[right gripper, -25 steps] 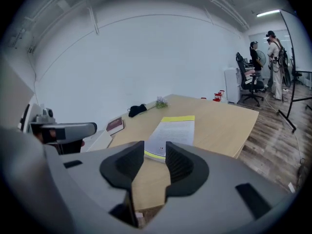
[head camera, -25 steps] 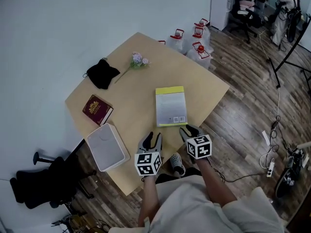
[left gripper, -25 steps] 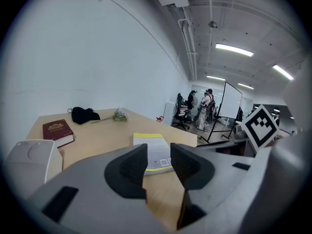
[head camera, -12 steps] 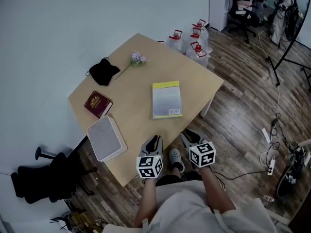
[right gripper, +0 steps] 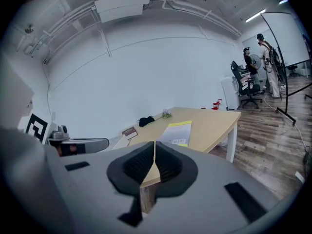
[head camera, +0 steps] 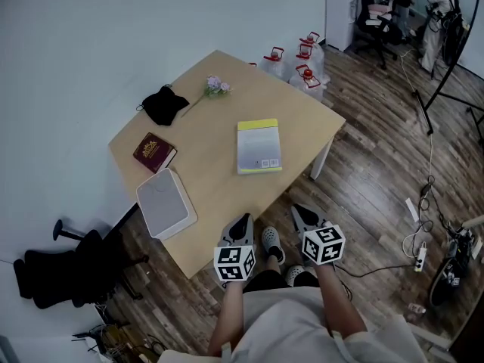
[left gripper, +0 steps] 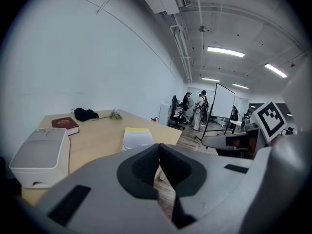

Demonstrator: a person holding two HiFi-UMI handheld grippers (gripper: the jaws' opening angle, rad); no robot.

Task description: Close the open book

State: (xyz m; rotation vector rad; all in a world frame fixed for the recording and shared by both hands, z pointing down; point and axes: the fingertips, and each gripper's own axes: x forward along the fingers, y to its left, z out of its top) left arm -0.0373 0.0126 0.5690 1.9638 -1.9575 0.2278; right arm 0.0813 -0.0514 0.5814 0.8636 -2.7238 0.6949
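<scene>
Two books lie on the bench (head camera: 219, 97) beyond us: yellow book (head camera: 259, 146), maroon book (head camera: 155, 152); our left tool (head camera: 242, 221) and right tool (head camera: 299, 212) have just closed, empty.

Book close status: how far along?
Done: the yellow-edged book lies flat and shut on the table. In hand: nothing. The left tool and right tool have just closed, both empty, and sit off the table's near edge. Left: nothing visible for this book.
</scene>
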